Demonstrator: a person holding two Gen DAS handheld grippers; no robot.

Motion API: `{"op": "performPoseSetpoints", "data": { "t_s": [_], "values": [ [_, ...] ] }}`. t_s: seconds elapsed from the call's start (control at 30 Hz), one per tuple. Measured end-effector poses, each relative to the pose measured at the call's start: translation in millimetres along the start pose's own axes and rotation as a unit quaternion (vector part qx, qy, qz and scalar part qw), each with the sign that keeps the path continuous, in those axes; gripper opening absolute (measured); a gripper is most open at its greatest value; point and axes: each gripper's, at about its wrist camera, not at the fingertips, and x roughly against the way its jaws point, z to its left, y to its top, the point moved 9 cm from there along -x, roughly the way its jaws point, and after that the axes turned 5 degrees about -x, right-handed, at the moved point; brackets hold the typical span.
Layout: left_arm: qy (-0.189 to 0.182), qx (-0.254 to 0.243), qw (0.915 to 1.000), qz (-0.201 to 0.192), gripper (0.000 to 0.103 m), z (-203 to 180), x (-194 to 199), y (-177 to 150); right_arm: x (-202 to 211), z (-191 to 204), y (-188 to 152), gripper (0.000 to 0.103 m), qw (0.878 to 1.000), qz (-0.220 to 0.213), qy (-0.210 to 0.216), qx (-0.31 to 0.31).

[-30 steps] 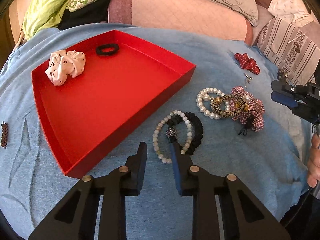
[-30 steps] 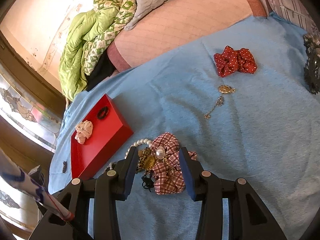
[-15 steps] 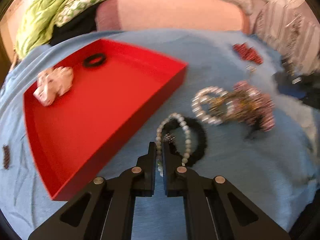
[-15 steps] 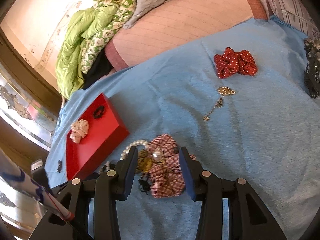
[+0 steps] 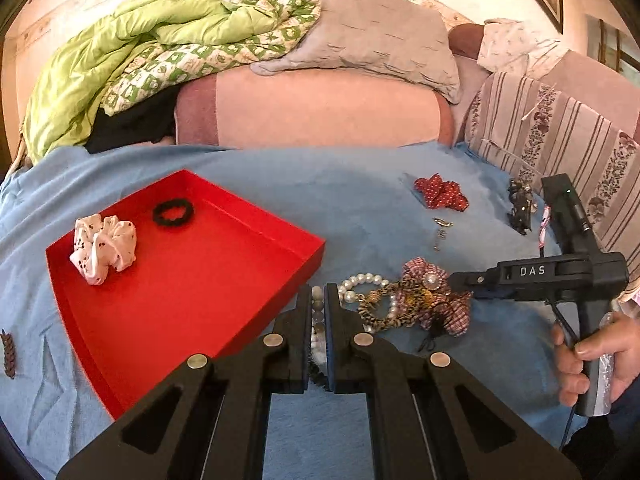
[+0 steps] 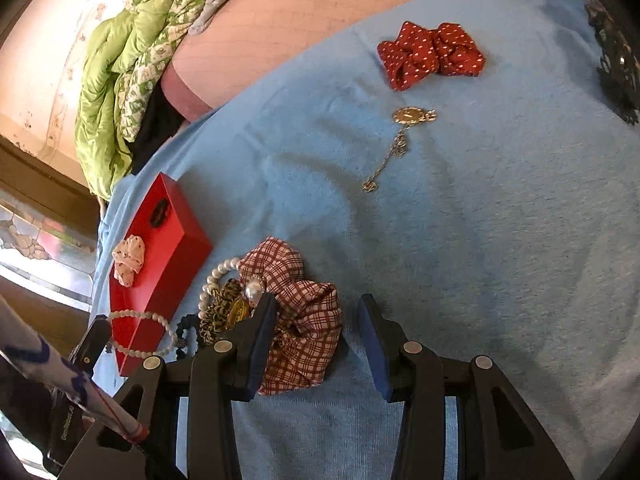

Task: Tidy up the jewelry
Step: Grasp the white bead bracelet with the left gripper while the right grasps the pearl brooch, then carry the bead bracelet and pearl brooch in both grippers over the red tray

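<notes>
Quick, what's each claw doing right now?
Left claw: closed on the pearl bracelet.
Right claw: open, around the plaid scrunchie, not gripping.

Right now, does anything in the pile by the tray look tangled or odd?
Yes. Beside the red tray, a pearl bracelet, leopard band and plaid scrunchie lie snarled together, so lifting one may drag the others.
</notes>
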Motion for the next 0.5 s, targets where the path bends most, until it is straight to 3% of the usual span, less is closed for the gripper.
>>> {"op": "performPoseSetpoints", "data": {
  "t_s": [0.07,0.2,0.33,0.5],
  "values": [
    [-0.001,0.001,1.0,0.001,0.005,1,1,-2,11,0,8,0.046,0.999,-0.029,-0.017,0.007],
    [0.003,0.003,1.0,0.009,0.005,2,-1,-5,28,20,16,0.046,0.995,-0.073,-0.012,0.059],
    [0.001,0.004,0.9999,0.013,0.005,-1,-2,-7,15,48,0,0.033,0.99,-0.053,0.0,0.128],
    [-0.001,0.001,0.9999,0.017,0.005,-1,-2,-9,-3,52,-3,0.032,0.984,-0.047,-0.033,0.171]
  ]
}}
